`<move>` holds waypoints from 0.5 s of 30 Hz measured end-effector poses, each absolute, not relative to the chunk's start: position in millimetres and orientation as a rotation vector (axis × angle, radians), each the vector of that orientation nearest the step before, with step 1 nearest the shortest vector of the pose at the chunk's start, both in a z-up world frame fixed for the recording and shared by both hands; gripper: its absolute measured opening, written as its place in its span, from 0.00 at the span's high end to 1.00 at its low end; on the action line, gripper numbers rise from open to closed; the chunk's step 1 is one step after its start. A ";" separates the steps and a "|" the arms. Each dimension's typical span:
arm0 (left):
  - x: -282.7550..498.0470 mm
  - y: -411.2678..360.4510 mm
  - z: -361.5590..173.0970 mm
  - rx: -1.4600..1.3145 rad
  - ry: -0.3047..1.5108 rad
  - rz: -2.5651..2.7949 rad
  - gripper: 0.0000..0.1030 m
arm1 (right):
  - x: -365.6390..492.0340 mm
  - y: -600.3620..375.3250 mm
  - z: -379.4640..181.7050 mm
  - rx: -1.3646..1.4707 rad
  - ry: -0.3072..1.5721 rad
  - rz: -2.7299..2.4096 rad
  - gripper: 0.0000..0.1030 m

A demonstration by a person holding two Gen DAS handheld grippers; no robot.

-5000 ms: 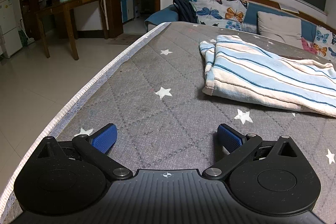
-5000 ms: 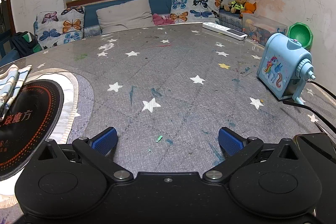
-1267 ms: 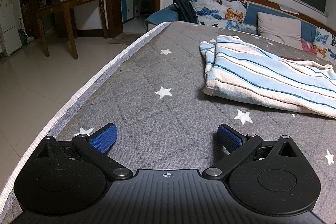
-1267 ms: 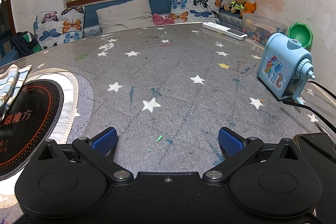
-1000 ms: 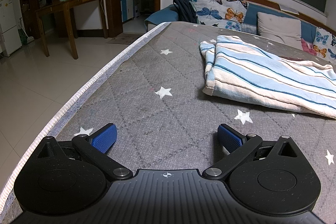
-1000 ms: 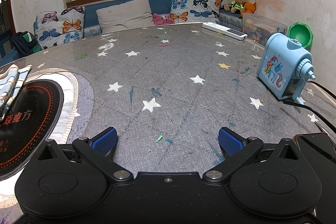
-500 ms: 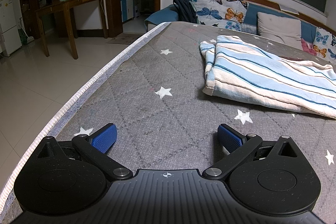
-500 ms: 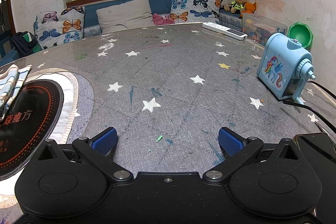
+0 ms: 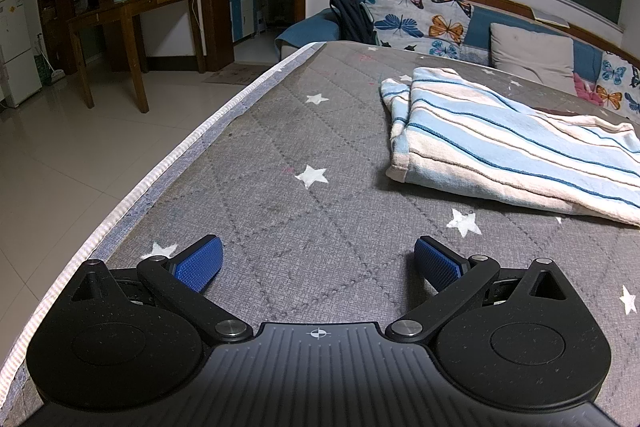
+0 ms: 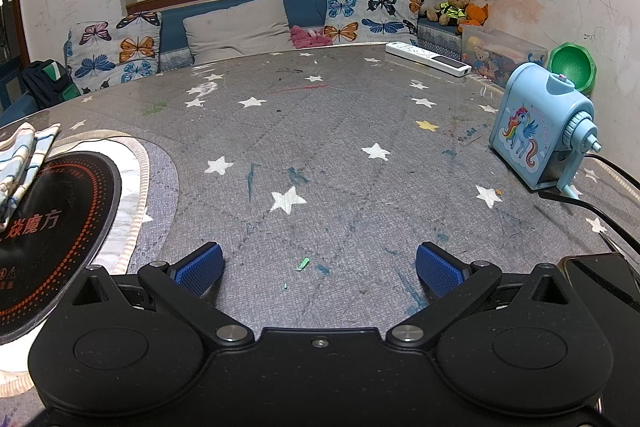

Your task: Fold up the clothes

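A blue unicorn pencil sharpener [image 10: 540, 131] stands at the right of the frame on the grey starred counter [image 10: 320, 131]. A black round induction plate [image 10: 44, 227] lies lower left. Butterfly cushions [image 10: 116, 47] line the upper background.

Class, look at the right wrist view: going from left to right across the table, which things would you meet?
Striped cloth → black round cooktop → white power strip → blue unicorn pencil sharpener.
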State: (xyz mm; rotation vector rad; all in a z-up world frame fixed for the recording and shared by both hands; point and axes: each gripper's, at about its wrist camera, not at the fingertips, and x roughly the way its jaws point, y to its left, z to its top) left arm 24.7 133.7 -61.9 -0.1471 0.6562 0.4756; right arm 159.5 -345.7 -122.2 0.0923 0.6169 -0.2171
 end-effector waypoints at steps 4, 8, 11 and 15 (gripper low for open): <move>24.6 134.0 -61.9 -0.147 0.656 0.476 0.00 | 160.0 -344.7 -122.6 0.092 0.617 -0.217 0.00; 24.6 133.7 -61.9 -0.147 0.656 0.476 0.00 | 160.6 -343.6 -122.8 0.092 0.617 -0.217 0.00; 24.5 133.7 -61.8 -0.147 0.656 0.476 0.00 | 160.6 -343.2 -122.9 0.092 0.617 -0.217 0.00; 24.5 133.9 -61.8 -0.147 0.656 0.476 0.00 | 160.2 -342.8 -122.8 0.092 0.617 -0.217 0.00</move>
